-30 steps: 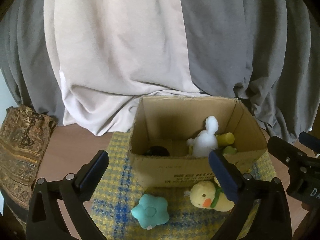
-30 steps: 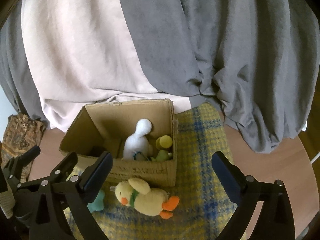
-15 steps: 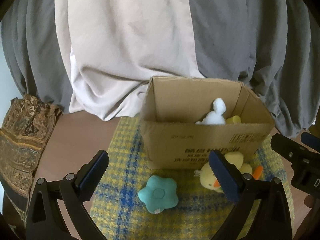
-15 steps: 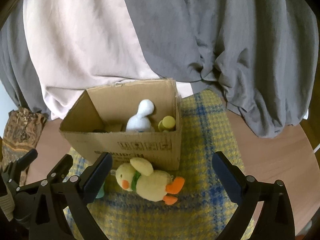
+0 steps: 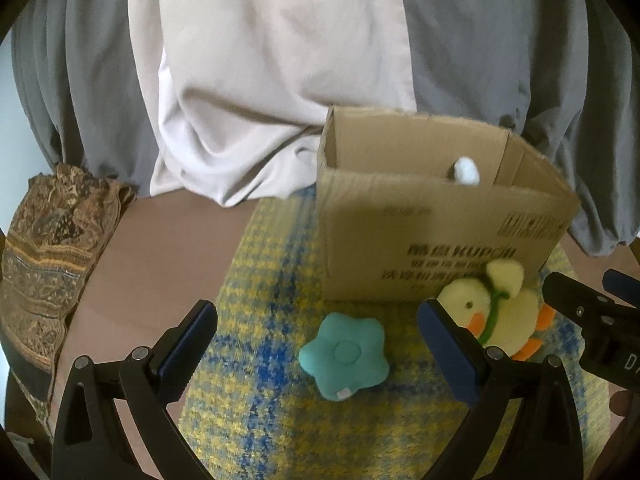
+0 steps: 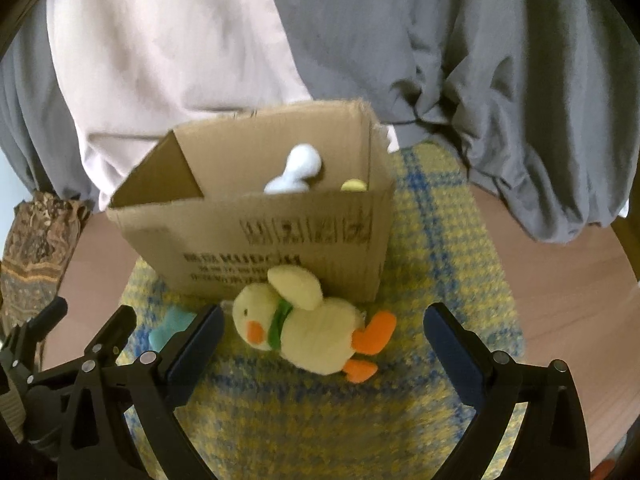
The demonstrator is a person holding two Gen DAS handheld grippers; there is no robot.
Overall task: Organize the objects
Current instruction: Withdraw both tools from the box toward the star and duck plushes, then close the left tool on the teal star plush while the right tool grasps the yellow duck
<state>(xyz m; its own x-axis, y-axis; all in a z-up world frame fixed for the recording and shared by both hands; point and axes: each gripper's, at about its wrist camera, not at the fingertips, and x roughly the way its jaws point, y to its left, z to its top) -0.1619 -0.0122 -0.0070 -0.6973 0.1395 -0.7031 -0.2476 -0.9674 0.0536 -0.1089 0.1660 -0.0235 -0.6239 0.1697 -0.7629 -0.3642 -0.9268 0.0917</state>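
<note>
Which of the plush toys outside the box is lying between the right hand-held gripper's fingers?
The yellow plush duck, lying on its side with orange feet and a green collar. The teal flower plush sits further left, in front of the left hand-held gripper instead.

It looked like a home living space: grey and cream curtains (image 5: 280, 80) hung across the upper frame, a yellow-and-blue woven mat (image 6: 440, 240) covered a wooden table (image 5: 160, 248), and a patterned throw (image 5: 48, 256) sat at left, with plush toys (image 6: 304, 332) lower centre.
</note>
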